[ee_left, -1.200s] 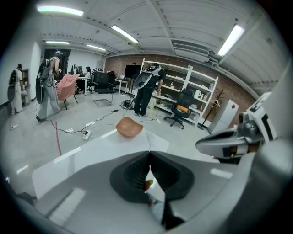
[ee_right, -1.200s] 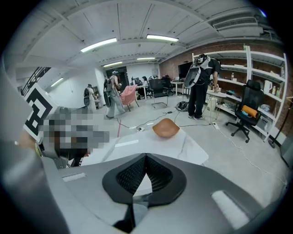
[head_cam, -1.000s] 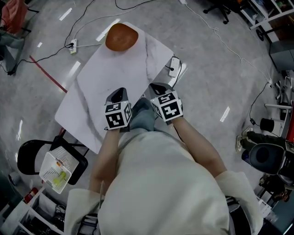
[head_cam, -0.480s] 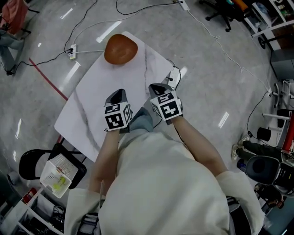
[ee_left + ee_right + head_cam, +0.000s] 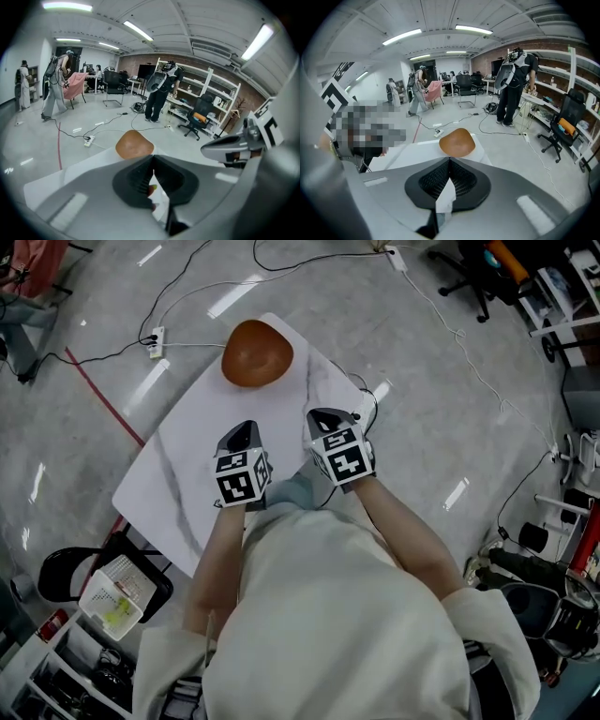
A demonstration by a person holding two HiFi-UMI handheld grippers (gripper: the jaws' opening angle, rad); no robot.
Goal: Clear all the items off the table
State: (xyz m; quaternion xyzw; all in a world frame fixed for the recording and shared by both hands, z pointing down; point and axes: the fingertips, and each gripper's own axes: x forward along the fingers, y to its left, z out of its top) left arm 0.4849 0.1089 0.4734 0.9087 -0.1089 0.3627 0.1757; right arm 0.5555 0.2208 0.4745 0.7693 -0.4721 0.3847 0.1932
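Since a second ago the white table (image 5: 202,423) and the brown bowl (image 5: 258,352) on it sit a little lower in the head view, so the person looks to be closing in on them, while both tongs keep their place at the frame's centre. From above, the left gripper (image 5: 241,430) and the right gripper (image 5: 323,416) hang side by side over the table's near edge, tipped downward, jaws together and holding nothing. I take that as a carrying posture for the approach rather than a reach. The bowl sits at the table's far corner, in the upper middle of the frame, well apart from both tips, and it is the only item I can see on the top.

In the left gripper view, the left gripper (image 5: 152,157) has its jaws meeting at the tips with nothing caught between them. The bowl (image 5: 134,144) shows just above them, left of centre, with bare table (image 5: 44,185) to the left.

In the right gripper view, the right gripper (image 5: 450,159) is also closed and empty. The bowl (image 5: 457,141) lies almost straight beyond the tips, so this hand seems the better lined up, though bare table (image 5: 412,152) separates them.
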